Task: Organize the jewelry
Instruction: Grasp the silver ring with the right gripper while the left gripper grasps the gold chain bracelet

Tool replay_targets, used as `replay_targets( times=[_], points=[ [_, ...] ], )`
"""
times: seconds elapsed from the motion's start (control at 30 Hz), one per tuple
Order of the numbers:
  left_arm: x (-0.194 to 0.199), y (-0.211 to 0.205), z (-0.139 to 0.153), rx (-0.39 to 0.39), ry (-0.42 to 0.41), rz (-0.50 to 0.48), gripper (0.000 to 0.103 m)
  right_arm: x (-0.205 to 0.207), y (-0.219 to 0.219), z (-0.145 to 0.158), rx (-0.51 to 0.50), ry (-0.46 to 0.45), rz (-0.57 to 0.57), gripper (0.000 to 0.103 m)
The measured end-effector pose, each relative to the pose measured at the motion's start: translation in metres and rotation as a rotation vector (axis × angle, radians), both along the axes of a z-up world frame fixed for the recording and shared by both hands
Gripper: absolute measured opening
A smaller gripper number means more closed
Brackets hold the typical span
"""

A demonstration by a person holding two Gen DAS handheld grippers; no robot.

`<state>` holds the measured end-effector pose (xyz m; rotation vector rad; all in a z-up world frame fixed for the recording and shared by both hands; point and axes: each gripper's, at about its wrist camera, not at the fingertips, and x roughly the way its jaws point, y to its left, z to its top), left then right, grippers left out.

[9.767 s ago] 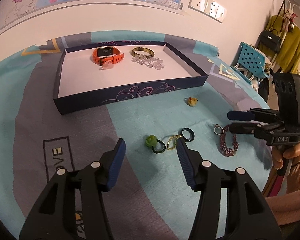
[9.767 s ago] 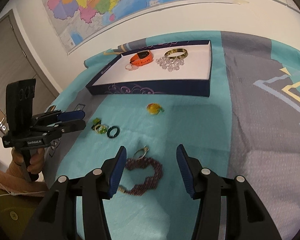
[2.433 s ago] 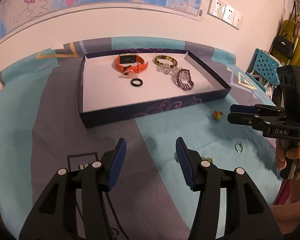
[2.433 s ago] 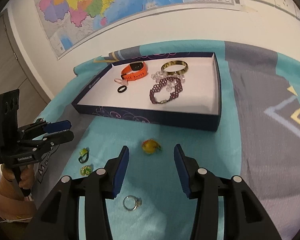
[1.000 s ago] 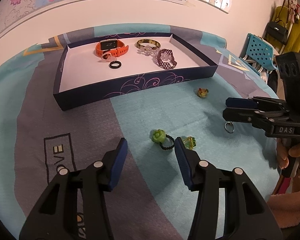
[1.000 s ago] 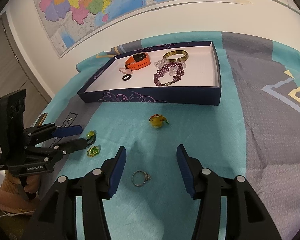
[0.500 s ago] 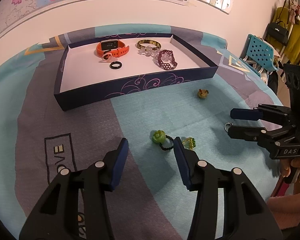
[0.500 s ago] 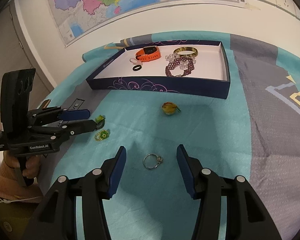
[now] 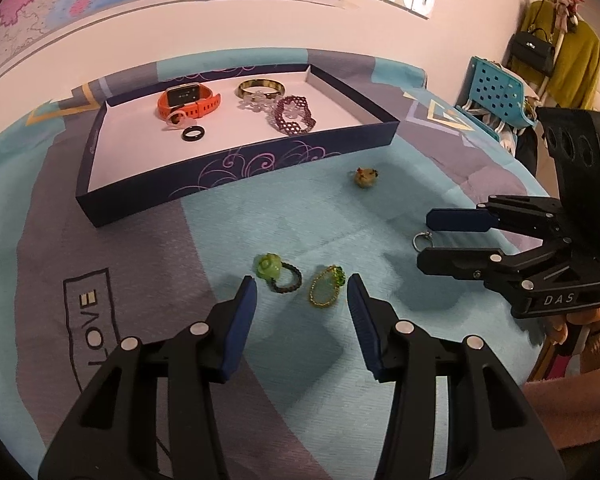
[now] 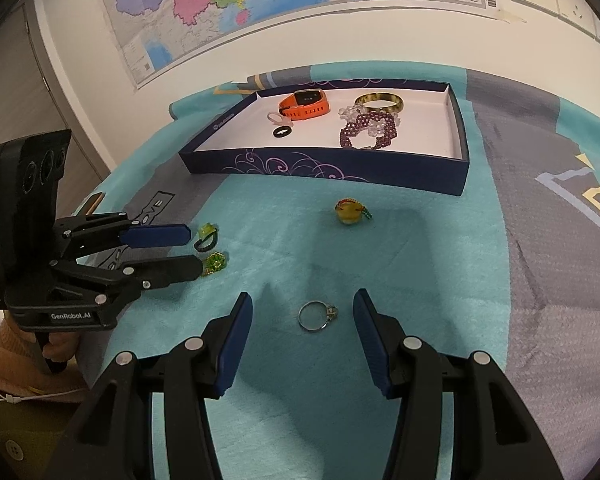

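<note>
the silver ring [image 10: 317, 316] lies flat on the teal cloth [image 10: 420, 280], between the parted, empty jaws of the right gripper [image 10: 302, 322]. the left gripper [image 9: 301, 306], also parted and empty, hangs over two green rings [image 9: 296, 280]. the tray [image 10: 328, 168] sits well apart. a thin band lying flat may slip from the pads, or the pads may snag the cloth.

cloth [image 9: 228, 240]: teal w/ grey bands, yellow+white angles | tray [image 9: 260, 168]: navy walls, lilac swirls, white inside | watch [image 9: 188, 102]: orange | bangle [image 9: 260, 87]: gold-brown mottled | bead bracelet [image 9: 294, 116]: dk purple | ring in tray [image 9: 193, 133]: black | silver ring [image 10: 318, 316]: silver | both grippers' pads [image 10: 230, 348]: blue, bodies black
</note>
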<state>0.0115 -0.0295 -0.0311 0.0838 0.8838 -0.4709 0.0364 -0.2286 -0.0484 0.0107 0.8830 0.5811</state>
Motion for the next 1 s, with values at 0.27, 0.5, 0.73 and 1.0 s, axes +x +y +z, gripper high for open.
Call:
replay_targets(
  times=[0.27,0.5,0.73,1.0],
  points=[
    [-0.003,-0.011,-0.002,0.003,0.005,-0.045,0.042,-0.001,0.003,0.000,-0.006,-0.004,0.006,0.050],
    [-0.001,-0.015,-0.005,-0.003,0.014,-0.061,0.032,-0.004,0.004,-0.001,-0.008,-0.007,0.007,0.052],
    [0.002,-0.013,-0.006,0.011,0.010,-0.044,0.019,-0.005,0.006,-0.001,-0.007,-0.010,0.007,0.053],
    [0.002,-0.016,-0.007,0.019,0.003,-0.052,0.022,-0.008,0.007,-0.001,-0.028,-0.019,0.004,0.052]
  ],
)
